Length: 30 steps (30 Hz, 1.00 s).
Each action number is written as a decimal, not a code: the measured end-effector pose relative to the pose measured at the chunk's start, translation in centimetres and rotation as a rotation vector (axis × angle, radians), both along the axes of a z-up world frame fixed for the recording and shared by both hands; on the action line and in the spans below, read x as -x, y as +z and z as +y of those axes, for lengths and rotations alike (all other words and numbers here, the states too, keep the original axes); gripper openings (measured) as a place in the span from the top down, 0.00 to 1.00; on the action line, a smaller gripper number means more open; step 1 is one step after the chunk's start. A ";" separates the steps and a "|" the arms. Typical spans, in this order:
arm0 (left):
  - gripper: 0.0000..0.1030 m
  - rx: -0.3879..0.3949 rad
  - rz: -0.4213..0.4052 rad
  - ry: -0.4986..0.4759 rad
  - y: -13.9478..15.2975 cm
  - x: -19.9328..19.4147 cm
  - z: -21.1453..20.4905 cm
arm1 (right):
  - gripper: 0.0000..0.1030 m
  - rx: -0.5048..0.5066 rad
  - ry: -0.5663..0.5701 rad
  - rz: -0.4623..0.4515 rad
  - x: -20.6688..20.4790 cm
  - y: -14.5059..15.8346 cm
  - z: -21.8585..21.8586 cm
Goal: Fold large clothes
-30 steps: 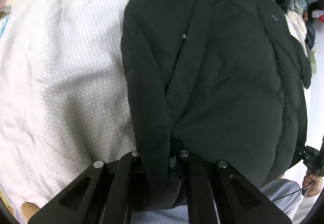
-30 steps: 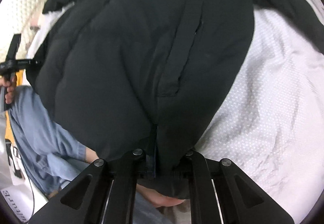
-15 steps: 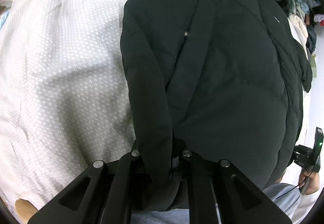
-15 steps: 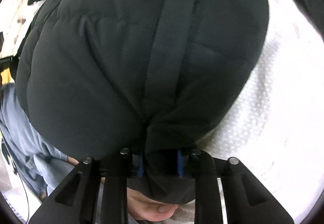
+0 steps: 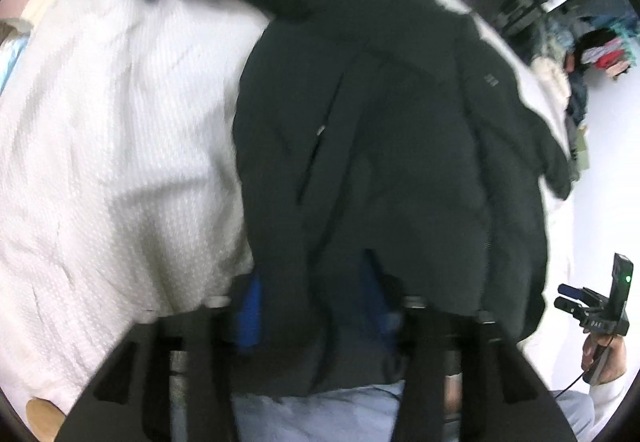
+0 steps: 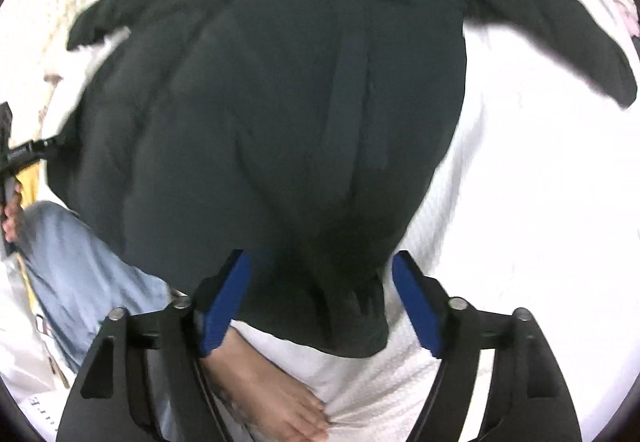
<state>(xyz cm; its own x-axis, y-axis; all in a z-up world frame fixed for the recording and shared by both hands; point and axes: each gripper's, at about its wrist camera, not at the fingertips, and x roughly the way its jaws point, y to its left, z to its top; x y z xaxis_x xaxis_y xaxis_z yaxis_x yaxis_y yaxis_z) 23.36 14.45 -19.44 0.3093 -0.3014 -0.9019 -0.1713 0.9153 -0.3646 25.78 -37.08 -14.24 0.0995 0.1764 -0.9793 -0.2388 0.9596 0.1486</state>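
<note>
A large black puffer jacket [image 5: 392, 146] lies spread on a white textured bedspread [image 5: 120, 146], sleeves out to both sides. It also fills the right wrist view [image 6: 288, 114]. My left gripper [image 5: 312, 306] is open, its blue pads on either side of the jacket's hem, which still lies between them. My right gripper [image 6: 320, 298] is open wide, blue pads apart, with the hem's other corner resting loose between them on the bedspread [image 6: 520, 202].
A person's bare foot [image 6: 268, 390] and jeans-clad leg [image 6: 76, 266] are beside the right gripper. A clothes rack and clutter [image 5: 576, 54] stand at the far right. The right gripper shows at the edge of the left wrist view [image 5: 600, 306].
Both grippers were shut on the jacket's hem and have opened, letting it go. The jacket has settled flatter on the bed, and both views are pulled back a little.
</note>
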 end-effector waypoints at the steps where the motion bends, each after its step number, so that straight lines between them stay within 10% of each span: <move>1: 0.40 -0.006 -0.026 0.000 0.8 0.2 0.0 | 0.28 -0.013 -0.004 -0.016 0.8 0.3 0.7; 13: 0.38 -0.121 -0.291 -0.046 11.6 3.1 -2.1 | 0.26 -0.060 -0.091 -0.361 5.8 6.8 6.3; 20: 0.38 -0.125 -0.305 -0.127 17.3 1.0 -5.9 | 0.19 -0.119 -0.288 -0.576 8.1 12.6 4.8; 30: 0.38 -0.102 -0.437 -0.305 19.2 0.8 -14.6 | 0.15 -0.071 -0.388 -0.746 6.7 16.1 -0.9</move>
